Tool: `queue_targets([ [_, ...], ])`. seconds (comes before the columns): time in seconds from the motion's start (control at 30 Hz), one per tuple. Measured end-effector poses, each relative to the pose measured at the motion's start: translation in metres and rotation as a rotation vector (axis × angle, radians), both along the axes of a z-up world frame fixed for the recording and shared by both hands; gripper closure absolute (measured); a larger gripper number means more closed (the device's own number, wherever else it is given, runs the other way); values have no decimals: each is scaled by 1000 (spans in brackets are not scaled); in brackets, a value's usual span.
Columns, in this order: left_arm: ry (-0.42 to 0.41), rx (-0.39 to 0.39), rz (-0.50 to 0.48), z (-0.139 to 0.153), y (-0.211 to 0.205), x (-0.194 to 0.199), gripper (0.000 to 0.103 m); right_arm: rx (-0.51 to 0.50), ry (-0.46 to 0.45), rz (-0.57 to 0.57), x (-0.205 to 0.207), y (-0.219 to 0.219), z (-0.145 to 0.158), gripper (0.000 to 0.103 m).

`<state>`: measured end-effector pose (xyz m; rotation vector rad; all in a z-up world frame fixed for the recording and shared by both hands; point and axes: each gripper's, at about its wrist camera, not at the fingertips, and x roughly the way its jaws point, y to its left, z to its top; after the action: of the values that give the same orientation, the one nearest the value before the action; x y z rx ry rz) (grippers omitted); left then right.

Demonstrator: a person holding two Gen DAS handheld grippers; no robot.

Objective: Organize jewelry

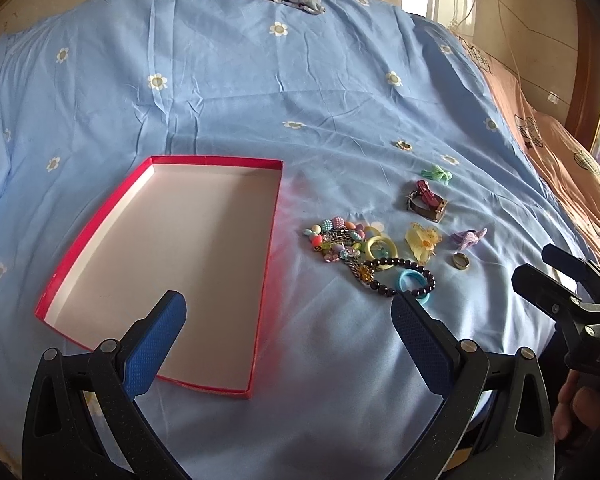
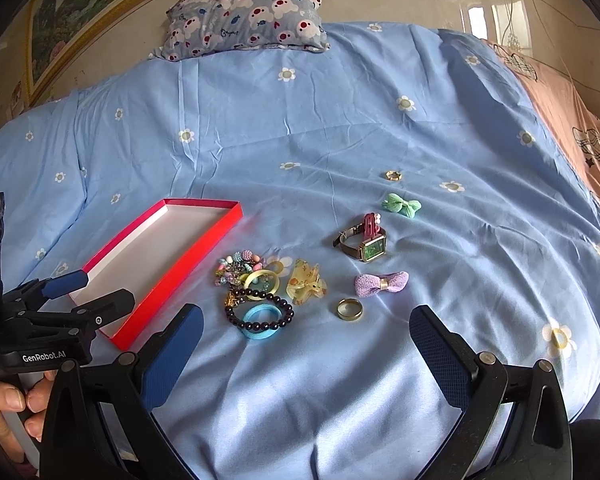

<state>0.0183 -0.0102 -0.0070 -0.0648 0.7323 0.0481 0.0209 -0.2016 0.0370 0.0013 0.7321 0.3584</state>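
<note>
An empty red box lid with a white inside [image 1: 172, 264] [image 2: 156, 252] lies on the blue bedsheet. To its right lies a heap of jewelry: a colourful bead chain [image 1: 336, 238] [image 2: 236, 266], a dark bead bracelet [image 1: 404, 276] [image 2: 260, 308], a blue hair tie [image 2: 260, 326], a yellow ring [image 1: 380, 250], a yellow hair claw [image 1: 422, 242] [image 2: 306, 286], a gold ring [image 1: 461, 261] [image 2: 349, 309], a purple bow [image 2: 381, 283], a watch [image 2: 360, 244] and a green bow [image 2: 401, 205]. My left gripper [image 1: 288, 308] is open over the lid's near right edge. My right gripper [image 2: 306, 320] is open, just short of the gold ring.
A small gold earring [image 2: 393, 175] lies farther back on the sheet. A patterned pillow [image 2: 248, 16] lies at the head of the bed. A pink blanket [image 2: 580, 128] runs along the right side. The sheet's far half is bare.
</note>
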Motion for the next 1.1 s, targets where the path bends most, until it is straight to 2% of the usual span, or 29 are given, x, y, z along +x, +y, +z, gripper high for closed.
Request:
queue_targets([
  [0.1, 27, -26, -28, -3, -1, 8, 1, -12, 2, -6, 5, -5, -3, 1],
  [0.23, 74, -52, -73, -11, -8, 22, 11, -3, 17, -19, 14, -12, -9, 2],
  [0.27, 88, -62, -85, -13, -10, 25, 16, -1, 29, -24, 17, -14, -11, 5],
  [0.37, 125, -96, -120, -20, -15, 35, 24, 0, 68, -33, 26, -17, -17, 19],
  [0.43, 140, -108, -134, -22, -19, 41, 28, 27, 92, -34, 33, -19, -22, 24],
  [0.57, 172, -125, -162, -28, -25, 55, 38, -11, 106, -20, 43, -18, -29, 38],
  [0.73, 215, -141, -188, -40, -30, 73, 46, -8, 145, 4, 57, -14, -42, 43],
  [0.8, 231, -147, -193, -44, -31, 79, 48, -9, 164, 11, 62, -13, -48, 50],
  [0.9, 251, -158, -201, -50, -31, 86, 56, -21, 183, 24, 69, -10, -54, 53],
  [1.0, 256, -131, -217, -52, -35, 92, 66, -37, 188, 26, 75, -7, -57, 59],
  [1.07, 257, -122, -241, -53, -38, 93, 84, -56, 191, 21, 80, -8, -59, 65],
  [1.1, 258, -126, -250, -53, -38, 93, 86, -62, 192, 20, 81, -8, -61, 70],
])
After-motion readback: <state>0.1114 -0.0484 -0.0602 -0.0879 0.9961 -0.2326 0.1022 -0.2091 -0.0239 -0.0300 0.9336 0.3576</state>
